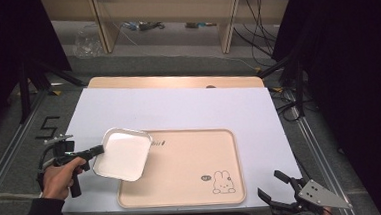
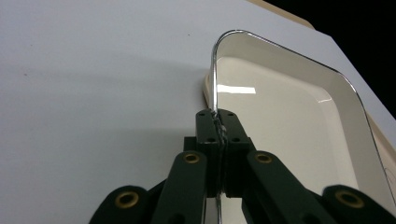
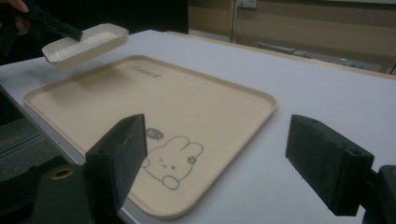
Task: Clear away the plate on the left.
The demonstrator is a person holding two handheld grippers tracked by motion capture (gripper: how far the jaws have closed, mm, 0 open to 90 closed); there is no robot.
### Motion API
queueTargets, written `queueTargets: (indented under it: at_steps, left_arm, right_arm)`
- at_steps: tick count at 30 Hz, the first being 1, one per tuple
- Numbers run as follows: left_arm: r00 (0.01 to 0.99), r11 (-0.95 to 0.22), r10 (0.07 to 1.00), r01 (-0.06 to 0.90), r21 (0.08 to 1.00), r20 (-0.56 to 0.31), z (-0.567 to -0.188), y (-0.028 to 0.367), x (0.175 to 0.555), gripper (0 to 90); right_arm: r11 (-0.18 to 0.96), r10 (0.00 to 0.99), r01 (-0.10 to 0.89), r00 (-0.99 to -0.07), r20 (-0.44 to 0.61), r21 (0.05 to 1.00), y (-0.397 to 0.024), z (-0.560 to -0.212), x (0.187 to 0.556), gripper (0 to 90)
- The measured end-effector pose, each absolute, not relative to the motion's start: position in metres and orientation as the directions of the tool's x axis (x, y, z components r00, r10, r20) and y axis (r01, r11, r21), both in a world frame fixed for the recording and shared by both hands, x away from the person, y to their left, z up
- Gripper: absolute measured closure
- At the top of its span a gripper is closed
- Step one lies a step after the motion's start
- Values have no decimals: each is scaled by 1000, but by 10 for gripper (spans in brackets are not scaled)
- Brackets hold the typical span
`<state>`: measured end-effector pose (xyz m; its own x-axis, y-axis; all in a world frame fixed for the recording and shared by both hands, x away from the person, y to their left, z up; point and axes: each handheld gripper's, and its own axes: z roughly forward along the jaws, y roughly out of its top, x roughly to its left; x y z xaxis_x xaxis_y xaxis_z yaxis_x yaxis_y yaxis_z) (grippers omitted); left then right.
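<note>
While the left gripper point(image 2: 218, 122) pinches the white dish's point(image 1: 122, 154) rim, its contact hides behind the jaws; the dish hangs above the beige tray's point(image 1: 182, 168) corner. Right gripper point(image 1: 281, 184) spread, partly cropped.

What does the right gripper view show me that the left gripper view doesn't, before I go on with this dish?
Right gripper view alone: the dish hangs clear above the beige tray, near its far corner, and the rabbit drawing sits between the open right gripper jaws.
Left gripper view alone: the left gripper jaws pinch the dish's thin rim, pads shut tight on it.
Both: the white dish, the tray and the white table cover.
</note>
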<state>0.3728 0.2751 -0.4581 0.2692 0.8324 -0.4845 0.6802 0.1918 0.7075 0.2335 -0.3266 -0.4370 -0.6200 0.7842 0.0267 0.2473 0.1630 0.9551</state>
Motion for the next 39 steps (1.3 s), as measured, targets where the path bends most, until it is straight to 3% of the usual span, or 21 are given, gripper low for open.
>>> queueTargets:
  at_steps: [1, 8, 9, 13, 15, 29, 33, 39]
  left_arm:
    - [274, 183, 834, 681, 709, -479, -459, 270, 372, 880]
    - [288, 183, 826, 677, 713, -485, -460, 256, 373, 879]
    - [290, 184, 825, 673, 716, -485, -460, 254, 373, 879]
    - [316, 157, 822, 673, 722, -473, -459, 244, 373, 879]
    - [330, 140, 822, 674, 725, -465, -461, 237, 372, 879]
    - [396, 77, 777, 711, 699, -489, -469, 198, 375, 879]
    - [416, 55, 768, 714, 698, -486, -471, 185, 376, 879]
    - [443, 10, 760, 724, 690, -475, -474, 170, 377, 879]
  right_arm:
    - [179, 796, 282, -605, 30, 943, -328, -435, 230, 213]
    - [148, 778, 263, -626, 52, 953, -325, -437, 233, 213]
    - [183, 785, 282, -619, 33, 942, -328, -435, 231, 213]
    - [183, 787, 242, -616, 5, 953, -328, -436, 234, 213]
    - [170, 781, 296, -622, 55, 940, -326, -436, 231, 213]
    - [168, 785, 237, -620, 16, 957, -327, -437, 234, 213]
    - [177, 792, 279, -609, 31, 944, -328, -435, 231, 213]
    - [195, 788, 253, -616, 3, 948, -329, -435, 233, 213]
